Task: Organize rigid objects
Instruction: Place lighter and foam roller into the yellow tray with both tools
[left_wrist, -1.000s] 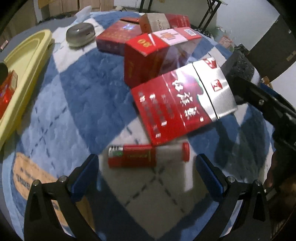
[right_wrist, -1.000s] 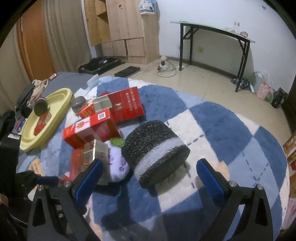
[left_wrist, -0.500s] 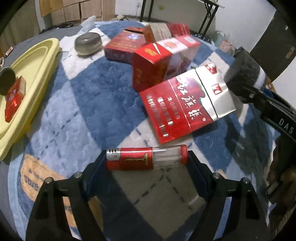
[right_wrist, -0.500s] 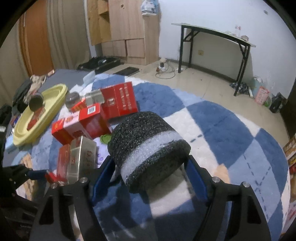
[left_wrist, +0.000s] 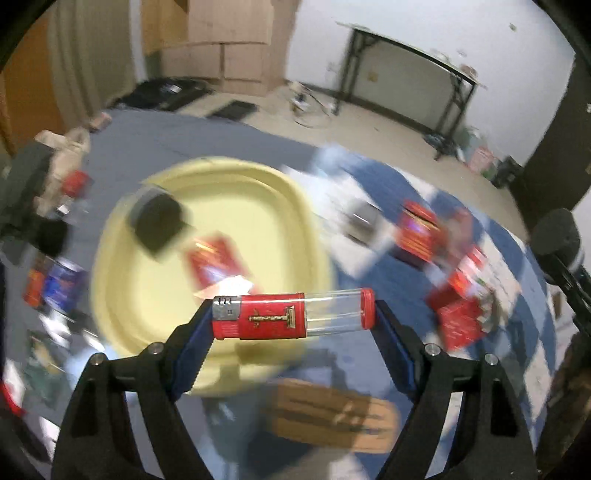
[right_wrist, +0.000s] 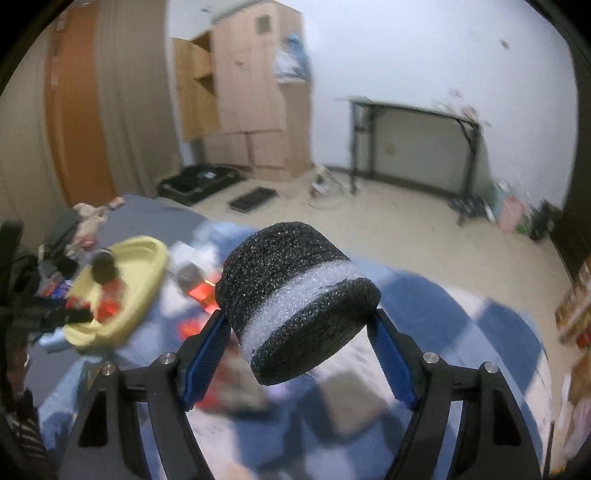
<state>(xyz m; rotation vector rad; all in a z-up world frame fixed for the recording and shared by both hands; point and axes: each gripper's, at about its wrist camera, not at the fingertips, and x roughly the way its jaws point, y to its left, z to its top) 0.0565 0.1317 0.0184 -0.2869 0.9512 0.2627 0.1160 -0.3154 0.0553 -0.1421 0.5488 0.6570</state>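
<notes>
My left gripper (left_wrist: 293, 319) is shut endwise on a red and clear lighter (left_wrist: 291, 315), held level in the air over the near rim of the yellow tray (left_wrist: 295, 206). A dark round object (left_wrist: 159, 221) and a red pack (left_wrist: 218, 264) lie in that tray. My right gripper (right_wrist: 299, 332) is shut on a black foam roll with a white band (right_wrist: 295, 291), lifted above the blue and white checked rug (right_wrist: 480, 332). The yellow tray (right_wrist: 144, 280) shows at left in the right wrist view, with the left gripper's dark arm (right_wrist: 44, 314) in front of it.
Several red boxes (left_wrist: 458, 295) and a grey round tin (left_wrist: 364, 218) lie blurred on the rug (left_wrist: 517, 280) right of the tray. Clutter sits left of the tray (left_wrist: 55, 280). A black-legged table (right_wrist: 413, 144) and wooden cabinets (right_wrist: 251, 92) stand by the far wall.
Both grippers closed, the left on the lighter and the right on the foam roll, then lifted them. The left swung over to the yellow tray; the right rose above the rug.
</notes>
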